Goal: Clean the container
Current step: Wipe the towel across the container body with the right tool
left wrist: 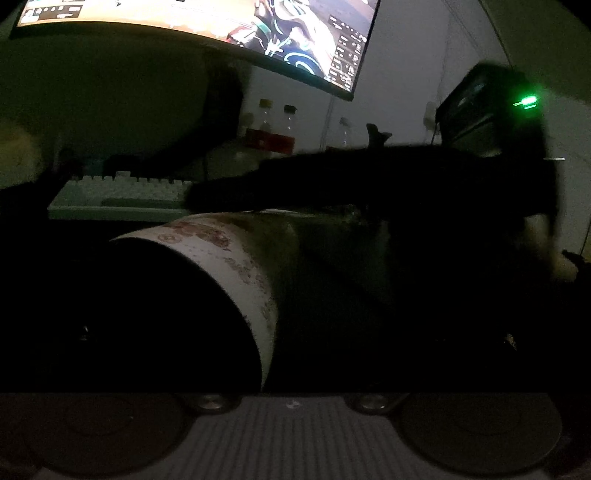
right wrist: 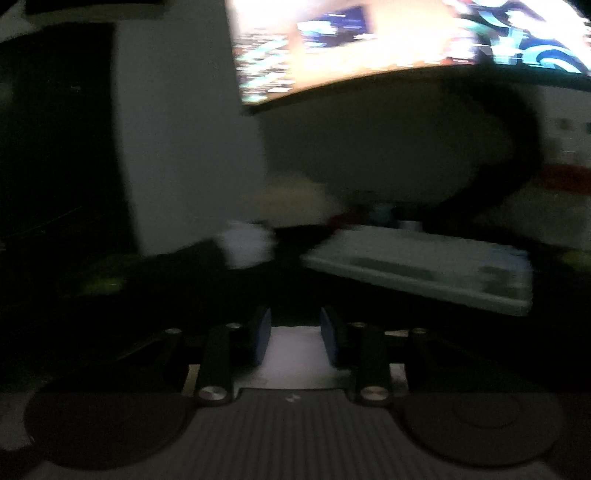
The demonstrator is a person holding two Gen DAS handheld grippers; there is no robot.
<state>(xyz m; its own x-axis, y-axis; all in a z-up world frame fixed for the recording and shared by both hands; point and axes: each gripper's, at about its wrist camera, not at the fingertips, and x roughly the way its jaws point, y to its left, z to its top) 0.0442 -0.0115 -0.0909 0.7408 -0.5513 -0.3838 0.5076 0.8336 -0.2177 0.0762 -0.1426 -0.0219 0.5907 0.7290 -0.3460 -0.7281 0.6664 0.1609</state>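
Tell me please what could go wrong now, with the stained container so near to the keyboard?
1. The container lies tilted with red-brown stains on its wall, just in front of the keyboard; residue could drip or smear toward the keys.
2. The scene is very dark and the right wrist view is blurred, so the right tongs, holding something white, might bump the keyboard or the monitor.

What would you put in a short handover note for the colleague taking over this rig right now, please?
Left gripper: fingers hidden in the dark; the patterned container lies on its side right before its camera, seemingly held.
Right gripper: blue pads closed on something white, maybe a wipe; in the left view it reaches over the container.
Keyboard and monitor sit behind.
Done: cannot tell, too dark. Left: wipe the container and check it in better light.
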